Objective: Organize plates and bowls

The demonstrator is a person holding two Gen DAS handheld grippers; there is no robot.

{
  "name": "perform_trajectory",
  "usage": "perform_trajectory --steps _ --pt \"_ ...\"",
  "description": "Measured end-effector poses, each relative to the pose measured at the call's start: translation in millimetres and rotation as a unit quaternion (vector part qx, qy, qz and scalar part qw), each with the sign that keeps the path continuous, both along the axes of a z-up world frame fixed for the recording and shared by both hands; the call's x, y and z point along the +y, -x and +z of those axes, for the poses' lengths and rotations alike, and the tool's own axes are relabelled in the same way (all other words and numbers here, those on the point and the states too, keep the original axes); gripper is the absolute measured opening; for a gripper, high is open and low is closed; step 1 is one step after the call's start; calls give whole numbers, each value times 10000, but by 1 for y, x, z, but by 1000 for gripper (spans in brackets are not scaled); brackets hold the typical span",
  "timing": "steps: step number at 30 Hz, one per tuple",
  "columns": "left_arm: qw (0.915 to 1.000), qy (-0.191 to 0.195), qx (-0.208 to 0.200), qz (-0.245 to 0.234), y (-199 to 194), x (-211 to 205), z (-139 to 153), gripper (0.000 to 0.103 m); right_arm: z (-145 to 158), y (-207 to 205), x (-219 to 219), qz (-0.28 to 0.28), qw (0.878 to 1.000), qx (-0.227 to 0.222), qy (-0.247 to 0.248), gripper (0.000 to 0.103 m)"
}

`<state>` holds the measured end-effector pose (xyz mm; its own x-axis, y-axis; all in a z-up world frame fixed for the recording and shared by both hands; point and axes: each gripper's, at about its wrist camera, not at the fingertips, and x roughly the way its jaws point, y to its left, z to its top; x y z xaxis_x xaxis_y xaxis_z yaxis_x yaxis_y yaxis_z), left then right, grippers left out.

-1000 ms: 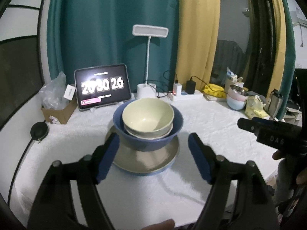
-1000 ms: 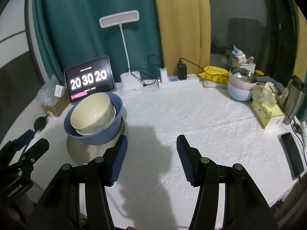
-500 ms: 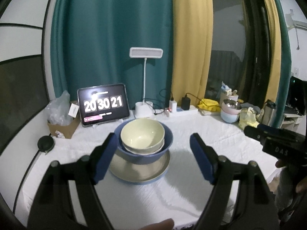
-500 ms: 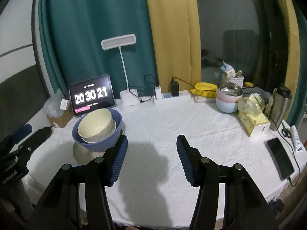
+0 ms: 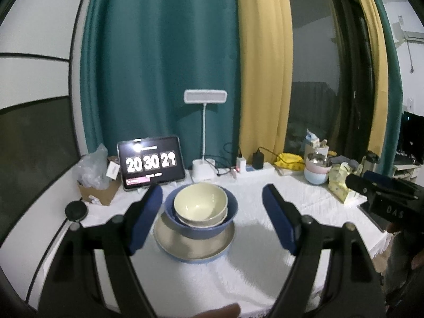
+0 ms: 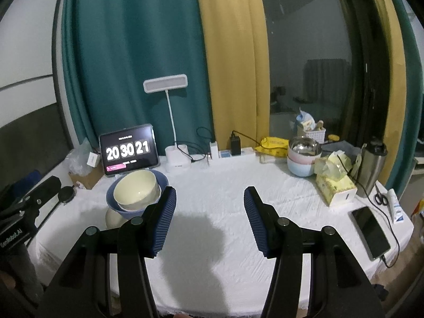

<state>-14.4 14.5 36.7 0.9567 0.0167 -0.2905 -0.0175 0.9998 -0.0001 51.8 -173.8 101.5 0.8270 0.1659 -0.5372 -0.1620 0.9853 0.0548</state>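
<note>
A cream bowl (image 5: pixel 200 203) sits nested in a blue bowl (image 5: pixel 212 226), which rests on a beige plate (image 5: pixel 185 243) on the white table. In the right wrist view the same cream bowl (image 6: pixel 136 189), blue bowl (image 6: pixel 114 204) and plate (image 6: pixel 112 217) stand at the left. My left gripper (image 5: pixel 212 198) is open, held above and short of the stack, touching nothing. My right gripper (image 6: pixel 209 201) is open over bare tablecloth to the right of the stack, with nothing between its fingers. Each gripper's body shows at the edge of the other's view.
Along the back stand a tablet clock (image 5: pixel 151 163), a white desk lamp (image 5: pixel 204 169), a power strip (image 6: pixel 233 153), a cardboard box (image 5: pixel 96 190) and stacked pastel bowls (image 6: pixel 303 159). A tissue box (image 6: pixel 335 188), steel flask (image 6: pixel 371 168) and phone (image 6: pixel 371 232) lie at right.
Both grippers have risen and drawn back from the table, so the stack looks smaller and farther. The left jaws stand slightly wider. The bowls and plate stayed put.
</note>
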Motion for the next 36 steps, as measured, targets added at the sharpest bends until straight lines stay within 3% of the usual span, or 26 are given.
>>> perform_trajectory --steps 18,36 --pt "9991 -111 -362 167 20 6 30 79 46 27 4 -34 9985 -513 201 57" --pt "9980 77 -552 299 18 27 56 79 64 31 15 -14 9971 -710 280 58"
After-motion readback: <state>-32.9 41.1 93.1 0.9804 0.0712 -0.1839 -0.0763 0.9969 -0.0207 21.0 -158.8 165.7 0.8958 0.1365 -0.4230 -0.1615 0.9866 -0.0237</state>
